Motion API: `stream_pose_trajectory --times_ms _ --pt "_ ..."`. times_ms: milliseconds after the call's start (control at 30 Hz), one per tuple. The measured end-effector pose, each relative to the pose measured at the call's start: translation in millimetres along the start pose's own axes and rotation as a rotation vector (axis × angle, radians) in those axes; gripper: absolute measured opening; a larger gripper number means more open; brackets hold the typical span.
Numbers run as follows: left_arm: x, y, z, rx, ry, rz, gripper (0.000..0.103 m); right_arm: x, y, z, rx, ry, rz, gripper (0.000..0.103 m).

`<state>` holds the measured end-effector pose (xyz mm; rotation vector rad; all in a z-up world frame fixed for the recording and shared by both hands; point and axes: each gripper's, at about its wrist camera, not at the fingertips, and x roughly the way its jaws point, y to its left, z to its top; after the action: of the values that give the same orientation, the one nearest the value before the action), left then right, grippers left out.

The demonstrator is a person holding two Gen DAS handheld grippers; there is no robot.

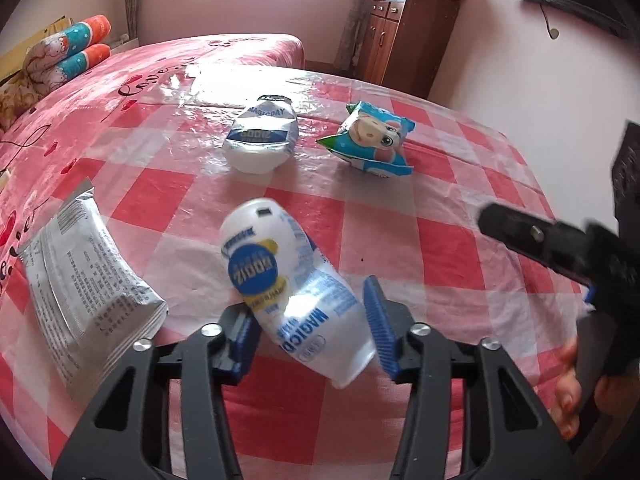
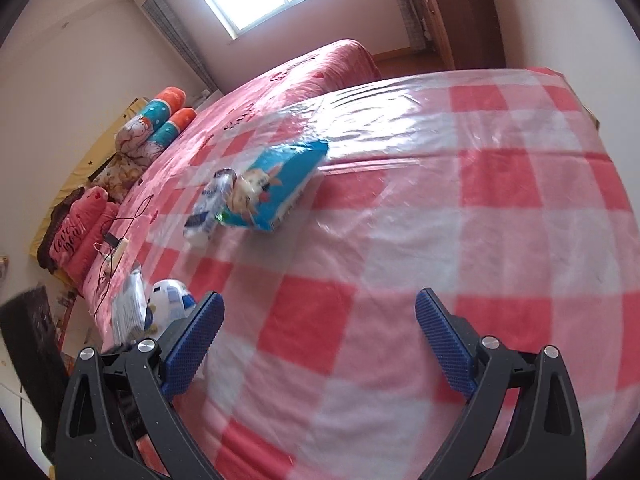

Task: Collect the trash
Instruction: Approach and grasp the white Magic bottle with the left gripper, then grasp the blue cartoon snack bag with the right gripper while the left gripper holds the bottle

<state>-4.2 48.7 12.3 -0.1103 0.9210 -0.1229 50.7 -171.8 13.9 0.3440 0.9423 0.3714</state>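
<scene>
The left wrist view shows the left hand-held gripper (image 1: 312, 328) with a white and blue pouch (image 1: 288, 280) between its blue pads. The pouch looks squashed and tips to one side. The left pad seems to press on it, but the right pad (image 1: 380, 328) looks a little apart from it, so I cannot tell if the pouch is truly pinched or only sitting between spread pads.

The pouch is smooth and soft, so I think it could slip out or flop over if the hold is loose. A hard squeeze might fold it more, and if anything is left inside it could leak out onto the checked cloth (image 1: 440, 208).

A grey packet (image 1: 88, 280) lies just beside the left hand-held gripper. A bump from the side could push it off the edge of the surface. Farther away lie a crumpled white pouch (image 1: 262, 140) and a blue snack bag (image 1: 370, 140), near each other but apart.

In the right wrist view the right hand-held gripper (image 2: 320, 344) is spread wide and holds nothing. It hangs over bare checked cloth. The two hand-held grippers are near each other, so they might bump.

No bin, bag or box for the trash shows in either view, so I cannot say where the trash will go. All the wrappers look flat or crumpled, and I cannot tell if anything is inside them.
</scene>
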Motion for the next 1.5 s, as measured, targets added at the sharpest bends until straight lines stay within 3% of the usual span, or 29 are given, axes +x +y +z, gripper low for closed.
stream_pose_trajectory --times_ms 67,233,600,1033,1067,1167,1267,1367,1500 --pt "1.0 2.0 0.3 -0.006 -0.003 -0.008 0.035 9.1 6.5 9.6 -0.020 -0.001 0.003 0.095" --pt "2.1 6.8 1.2 -0.017 -0.009 -0.041 0.032 30.9 17.9 29.6 -0.041 -0.002 0.008 0.095" --pt "1.2 19.7 -1.8 -0.051 -0.008 -0.114 0.031 71.8 31.0 66.9 0.021 -0.024 0.106 0.095" --pt "0.7 21.2 -4.3 -0.050 -0.019 -0.125 0.031 99.6 46.0 82.6 -0.051 -0.032 -0.027 0.095" --pt "0.8 21.0 -4.3 -0.050 -0.018 -0.125 0.031 100.6 48.3 81.5 -0.074 -0.036 -0.044 0.094" --pt "0.7 21.0 -4.3 -0.053 -0.017 -0.125 0.031 100.6 53.6 77.1 -0.128 -0.039 -0.105 0.076" --pt "1.4 20.6 -4.0 -0.056 -0.016 -0.127 0.034 99.7 55.8 74.4 -0.150 -0.038 -0.120 0.072" --pt "0.2 21.5 -2.3 -0.066 -0.016 -0.129 0.055 98.4 54.9 71.6 -0.157 -0.033 -0.115 0.065" --pt "0.1 29.1 -1.0 -0.098 -0.022 -0.145 0.057 92.4 56.2 64.6 -0.183 -0.033 -0.111 0.056"
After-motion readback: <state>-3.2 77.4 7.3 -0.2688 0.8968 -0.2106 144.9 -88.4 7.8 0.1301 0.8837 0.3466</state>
